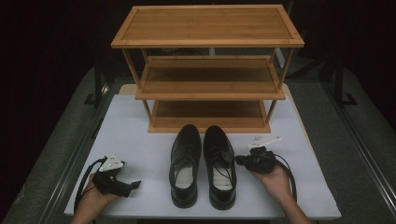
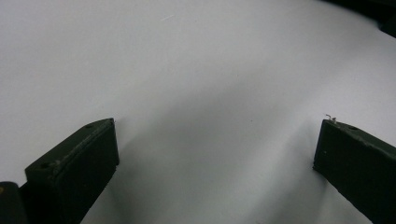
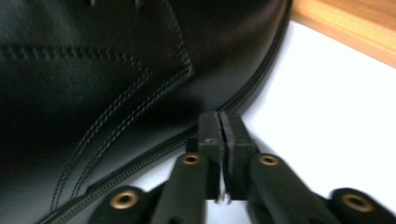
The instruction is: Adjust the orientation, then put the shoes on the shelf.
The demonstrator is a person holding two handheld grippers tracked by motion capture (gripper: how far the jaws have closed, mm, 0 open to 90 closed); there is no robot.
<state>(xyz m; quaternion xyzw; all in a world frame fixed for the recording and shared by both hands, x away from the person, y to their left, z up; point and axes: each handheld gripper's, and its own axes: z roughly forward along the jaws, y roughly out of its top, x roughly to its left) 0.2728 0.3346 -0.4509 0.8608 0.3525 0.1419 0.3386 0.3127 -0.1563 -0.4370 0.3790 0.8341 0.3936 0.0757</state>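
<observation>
At the left edge of the white table top, the left gripper rests in the person's left hand, pointing toward the middle of the table. In the left gripper view its two black jaws stand wide apart over bare white surface, with nothing between them — plainly open.

Toward the middle sits a pair of black leather lace-up dress shoes, toes pointing away from the person at the shelves. The left shoe and the right shoe lie side by side, close together, just in front of the three-tier bamboo shoe rack, whose lowest shelf is nearest their toes.

On the right, the right gripper is held in the person's right hand and points at the outer side of the right shoe. In the right gripper view its jaws are pressed together with nothing caught between them — closed — and their tips sit right at the welt of the shoe's sole; whether they actually touch it cannot be told. A strip of the bamboo rack shows beyond the shoe.
</observation>
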